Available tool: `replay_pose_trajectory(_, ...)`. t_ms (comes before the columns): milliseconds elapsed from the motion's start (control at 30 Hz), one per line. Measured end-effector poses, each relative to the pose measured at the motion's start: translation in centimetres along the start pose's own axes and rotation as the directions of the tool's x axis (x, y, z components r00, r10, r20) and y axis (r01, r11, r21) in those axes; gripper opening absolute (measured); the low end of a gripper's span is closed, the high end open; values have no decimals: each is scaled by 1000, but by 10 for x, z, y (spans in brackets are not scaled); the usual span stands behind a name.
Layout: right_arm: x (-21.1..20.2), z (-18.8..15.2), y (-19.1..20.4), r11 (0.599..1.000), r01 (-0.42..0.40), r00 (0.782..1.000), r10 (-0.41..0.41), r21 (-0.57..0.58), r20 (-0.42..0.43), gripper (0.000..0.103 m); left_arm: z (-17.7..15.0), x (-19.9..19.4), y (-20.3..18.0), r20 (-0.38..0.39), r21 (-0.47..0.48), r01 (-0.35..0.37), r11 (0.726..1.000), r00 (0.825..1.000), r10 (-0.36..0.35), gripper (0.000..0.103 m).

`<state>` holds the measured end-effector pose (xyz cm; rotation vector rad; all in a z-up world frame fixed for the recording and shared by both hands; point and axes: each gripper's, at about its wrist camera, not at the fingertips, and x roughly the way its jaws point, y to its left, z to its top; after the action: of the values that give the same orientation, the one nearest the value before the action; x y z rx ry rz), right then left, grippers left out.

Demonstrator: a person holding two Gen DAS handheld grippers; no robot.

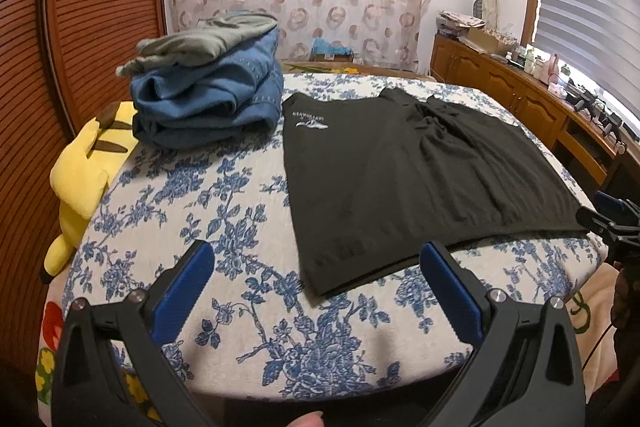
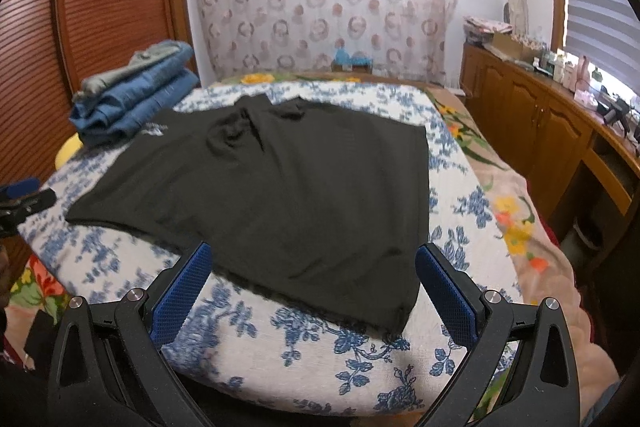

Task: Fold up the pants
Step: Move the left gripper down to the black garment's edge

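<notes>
Black pants (image 1: 400, 171) (image 2: 280, 179) lie flat on the blue-flowered white cover (image 1: 224, 227) (image 2: 360, 359), a small white logo (image 1: 310, 121) near their far left corner. My left gripper (image 1: 316, 267) hovers open over the pants' near left corner, nothing between its blue pads. My right gripper (image 2: 312, 267) is open above the pants' near right hem, also holding nothing. In the left wrist view the right gripper's tip (image 1: 612, 219) shows at the right edge beside the pants' near right corner. In the right wrist view the left gripper's tip (image 2: 24, 203) shows at the far left.
A stack of folded blue jeans with a grey garment on top (image 1: 208, 87) (image 2: 132, 99) sits at the back left. A yellow plush toy (image 1: 88, 171) lies off the left edge. A wooden cabinet (image 2: 532, 123) runs along the right, a slatted wooden door (image 1: 100, 7) on the left.
</notes>
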<state>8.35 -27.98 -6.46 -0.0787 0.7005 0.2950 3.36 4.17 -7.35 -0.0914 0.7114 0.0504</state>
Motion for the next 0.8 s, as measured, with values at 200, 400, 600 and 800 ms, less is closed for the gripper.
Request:
replay_pose_trajectory(200, 17, -10, -7, 1000, 0, 999, 1, 14, -50, 103, -8, 8, 9, -25, -11, 4, 1000, 1000, -4, 103)
replay_pose_trajectory(400, 25, -21, -11, 1000, 14, 997, -13, 15, -78, 103, -14, 9, 19, -29, -37, 39, 999, 999, -40, 103)
replay_pose_trajectory(600, 25, -25, -7, 999, 32, 997, -33, -18, -66, 103, -16, 8, 22, -33, -58, 97, 994, 995, -99, 91)
replay_pose_trajectory(800, 25, -26, -7, 999, 29, 998, -31, -23, -56, 103, -17, 7, 15, -31, -55, 148, 987, 988, -149, 54)
